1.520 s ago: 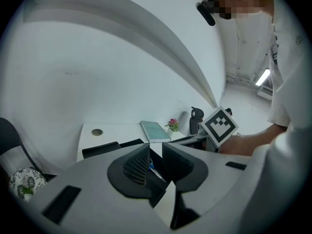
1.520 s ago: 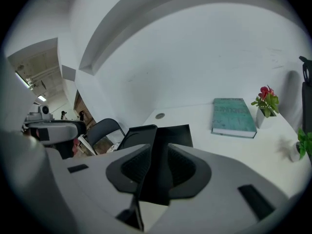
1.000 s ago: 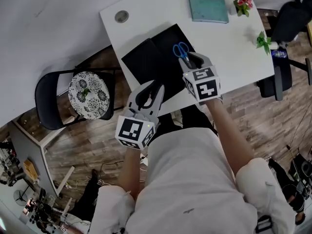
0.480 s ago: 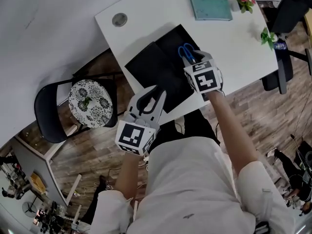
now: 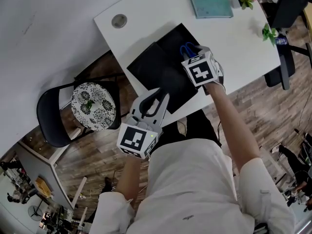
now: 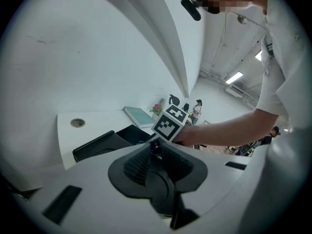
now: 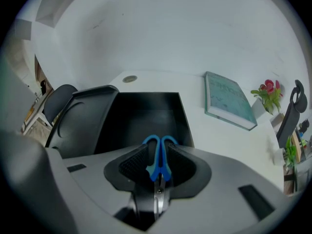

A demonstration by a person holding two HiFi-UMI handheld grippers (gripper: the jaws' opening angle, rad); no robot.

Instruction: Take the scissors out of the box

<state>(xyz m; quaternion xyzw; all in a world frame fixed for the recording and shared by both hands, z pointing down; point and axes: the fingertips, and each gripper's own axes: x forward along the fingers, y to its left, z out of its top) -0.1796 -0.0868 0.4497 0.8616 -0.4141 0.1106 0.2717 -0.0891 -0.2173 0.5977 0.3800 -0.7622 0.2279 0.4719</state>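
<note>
White desk [image 5: 146,13] carries the open black box [image 5: 171,42], and the blue-handled scissors [image 5: 185,48] lie inside it, not yet lifted. Within the last second the right gripper [image 7: 158,161] has sunk from above the box onto them, and its jaws have just been opening. They now stand spread with the 2 handle loops between the pads, seemingly unclamped. The grasp looks set up, with closing next. The left gripper [image 5: 160,95] hangs off the desk's near edge, jaws pressed together on nothing.

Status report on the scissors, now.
Left gripper shut, empty. Right gripper jaws just opening, astride scissors handles. Scissors still in box. Nothing in the way.
</note>
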